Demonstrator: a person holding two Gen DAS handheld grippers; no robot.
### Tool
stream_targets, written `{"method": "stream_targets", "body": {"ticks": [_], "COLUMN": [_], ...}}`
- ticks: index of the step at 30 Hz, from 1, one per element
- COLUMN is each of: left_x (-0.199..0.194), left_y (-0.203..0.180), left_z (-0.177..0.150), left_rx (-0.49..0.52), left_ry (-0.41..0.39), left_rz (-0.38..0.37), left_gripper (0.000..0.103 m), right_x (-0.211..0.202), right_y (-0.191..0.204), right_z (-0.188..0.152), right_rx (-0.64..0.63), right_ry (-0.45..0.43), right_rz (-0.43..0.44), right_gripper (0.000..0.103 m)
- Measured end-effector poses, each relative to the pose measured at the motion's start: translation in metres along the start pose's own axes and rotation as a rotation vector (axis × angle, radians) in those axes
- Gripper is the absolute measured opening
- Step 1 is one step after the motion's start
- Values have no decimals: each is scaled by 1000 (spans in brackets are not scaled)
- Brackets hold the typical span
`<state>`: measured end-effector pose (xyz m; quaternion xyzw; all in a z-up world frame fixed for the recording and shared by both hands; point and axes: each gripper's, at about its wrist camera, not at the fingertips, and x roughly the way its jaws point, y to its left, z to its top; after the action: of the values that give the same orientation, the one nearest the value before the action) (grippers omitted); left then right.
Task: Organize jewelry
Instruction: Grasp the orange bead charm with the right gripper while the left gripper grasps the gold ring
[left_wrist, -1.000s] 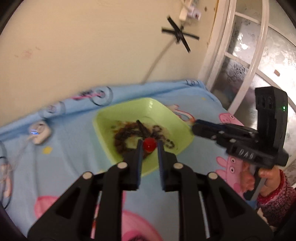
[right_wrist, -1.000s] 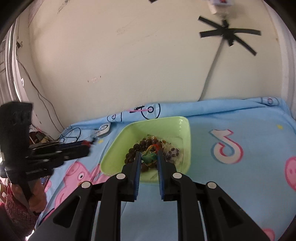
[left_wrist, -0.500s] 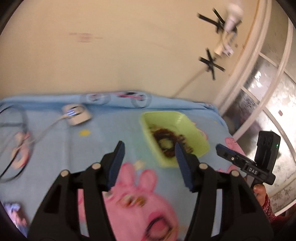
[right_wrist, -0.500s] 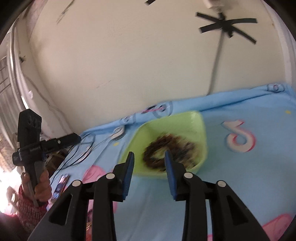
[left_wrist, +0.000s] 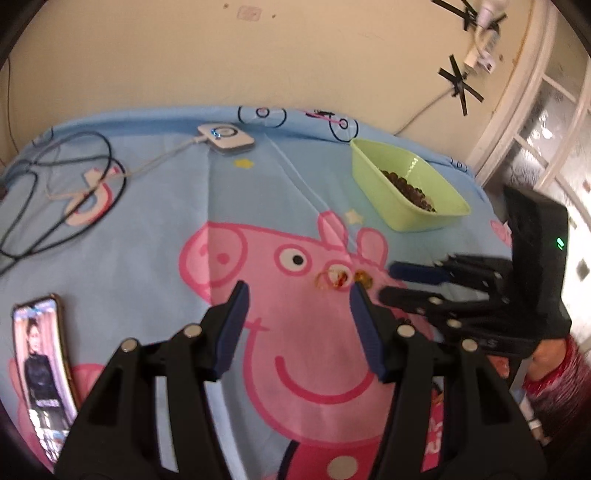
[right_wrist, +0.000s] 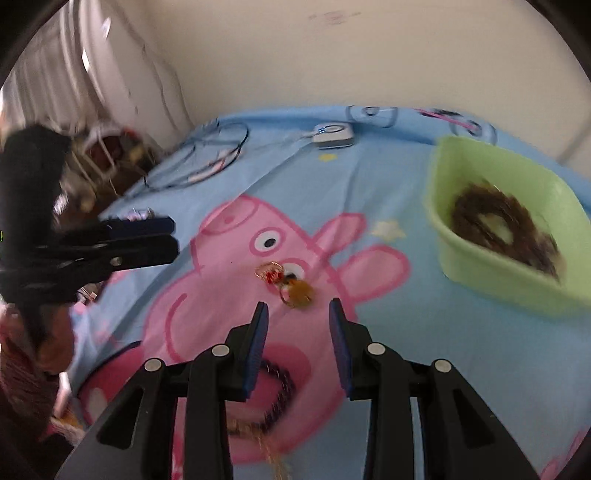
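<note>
A green tray (left_wrist: 373, 181) (right_wrist: 476, 254) holds dark bead strands (left_wrist: 406, 188) (right_wrist: 506, 221) at the right of the bed. Small gold and red jewelry pieces (left_wrist: 341, 278) (right_wrist: 288, 282) lie on the pink pig print. My left gripper (left_wrist: 297, 291) is open and empty just short of them. My right gripper (right_wrist: 297, 308) is open and empty, close before the gold piece (right_wrist: 299, 293). It also shows in the left wrist view (left_wrist: 395, 282), and the left one in the right wrist view (right_wrist: 171, 236). A gold chain (right_wrist: 273, 450) lies under my right gripper.
A blue cartoon sheet (left_wrist: 258, 192) covers the bed. A white charger box (left_wrist: 226, 137) (right_wrist: 334, 134) with cables (left_wrist: 62, 184) lies at the back left. A phone (left_wrist: 42, 369) lies at the near left. A wall stands behind and a window frame (left_wrist: 517, 96) at the right.
Both grippers pulled back from the green tray and opened. They swung left over the pig print, where the gold and red pieces now lie before them.
</note>
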<state>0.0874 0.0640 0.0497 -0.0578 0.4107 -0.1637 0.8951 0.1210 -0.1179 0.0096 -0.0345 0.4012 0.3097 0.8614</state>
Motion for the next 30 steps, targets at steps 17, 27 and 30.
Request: {"method": "stream_targets", "body": {"ticks": [17,27,30], "left_x": [77,53,40], "left_y": [-51,-62,-84], "left_z": [4,1,0], "left_rx": [204,165,187], "left_ry": [124,95,80], "left_rz": [60,-18,-78], "left_gripper": [13,3,3], "right_x": [-49,-69,-78], "right_y": [-45,-52,-54], "right_z": [-39,-74,-85], "right_rx": [132,179,195], "right_ry": [-76,-109,-118], "right_rz": [-38,-67,-76], "right_gripper": [0,0,0]}}
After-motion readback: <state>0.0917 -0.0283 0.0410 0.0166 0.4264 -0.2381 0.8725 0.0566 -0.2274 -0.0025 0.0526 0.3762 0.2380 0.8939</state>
